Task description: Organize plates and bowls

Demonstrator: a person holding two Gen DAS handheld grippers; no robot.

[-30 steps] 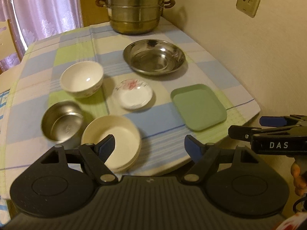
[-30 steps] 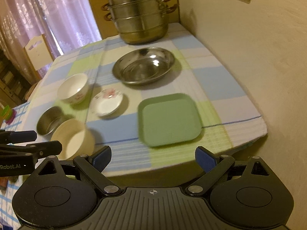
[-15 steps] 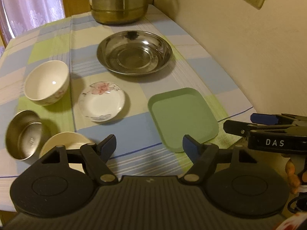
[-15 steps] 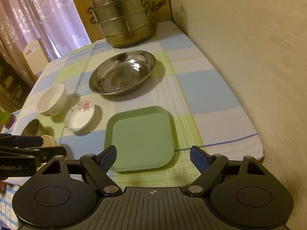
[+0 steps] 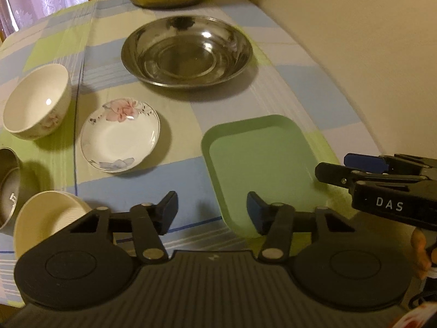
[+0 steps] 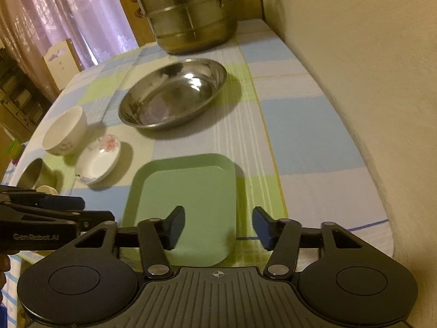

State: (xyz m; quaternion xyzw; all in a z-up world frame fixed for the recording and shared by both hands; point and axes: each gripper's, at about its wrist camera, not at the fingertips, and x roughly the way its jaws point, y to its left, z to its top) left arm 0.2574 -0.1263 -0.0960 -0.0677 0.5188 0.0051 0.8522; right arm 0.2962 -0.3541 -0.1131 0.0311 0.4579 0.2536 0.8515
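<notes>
A green square plate (image 5: 262, 161) (image 6: 188, 202) lies near the table's front edge. A small flowered saucer (image 5: 120, 134) (image 6: 99, 158), a white bowl (image 5: 35, 101) (image 6: 65, 131), a wide steel dish (image 5: 185, 52) (image 6: 172, 93), a small steel bowl (image 5: 8, 186) (image 6: 34, 173) and a cream bowl (image 5: 46, 218) sit around it. My left gripper (image 5: 211, 214) is open and empty, just left of the green plate's near corner. My right gripper (image 6: 218, 227) is open and empty, over the green plate's near right edge.
A large steel steamer pot (image 6: 188, 13) stands at the back of the checked tablecloth (image 6: 300, 136). A beige wall (image 6: 368, 68) runs along the right side. Curtains (image 6: 68, 13) and a wooden chair (image 6: 61, 57) are at the back left.
Both grippers have moved forward and lower toward the green plate, which now looks larger in both views. Both stay open and empty.
</notes>
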